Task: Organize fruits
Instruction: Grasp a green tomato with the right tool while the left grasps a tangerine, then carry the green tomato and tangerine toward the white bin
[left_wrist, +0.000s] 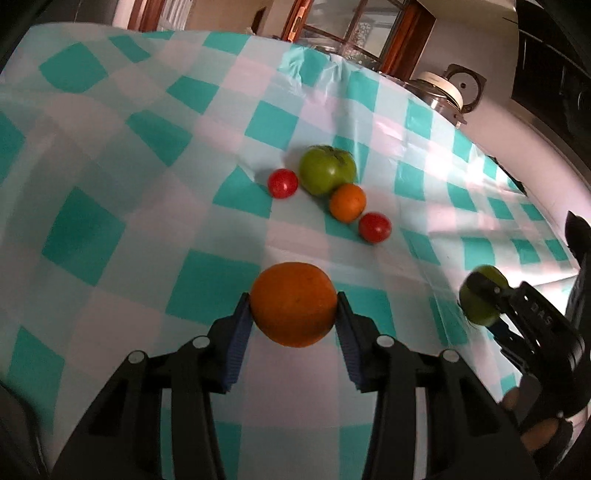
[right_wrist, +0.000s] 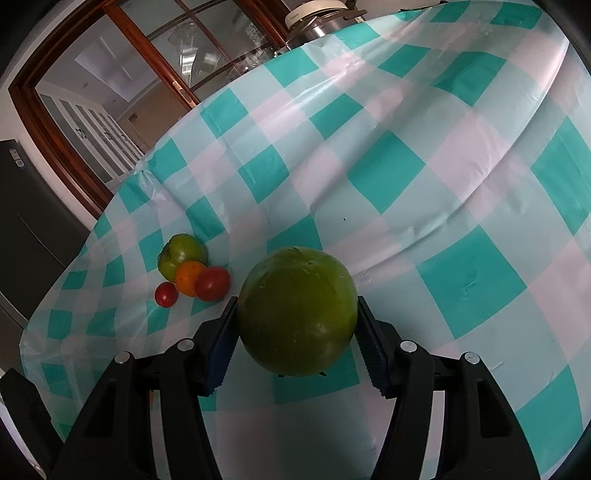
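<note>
Left gripper (left_wrist: 294, 306): we clamp a large orange (left_wrist: 293, 303) between both blue pads, each pad pressed to a side of it, above the cloth.
Right gripper (right_wrist: 297, 314): we grip a big green fruit (right_wrist: 297, 310), pads touching its left and right flanks.
Fruit cluster: on the checked tablecloth (left_wrist: 110, 155) a green tomato (left_wrist: 327, 169) lies with a small orange (left_wrist: 347, 202) touching it, one red tomato (left_wrist: 282, 183) just to its left, another red tomato (left_wrist: 375, 227) beside the small orange.
Positions: the held orange hangs near the cluster; our right gripper's green fruit sits well apart, at the right edge of the left view.
Backdrop: a wood-framed glass door (right_wrist: 110, 85) and a lidded metal pot (left_wrist: 441, 92) beyond the table.
</note>
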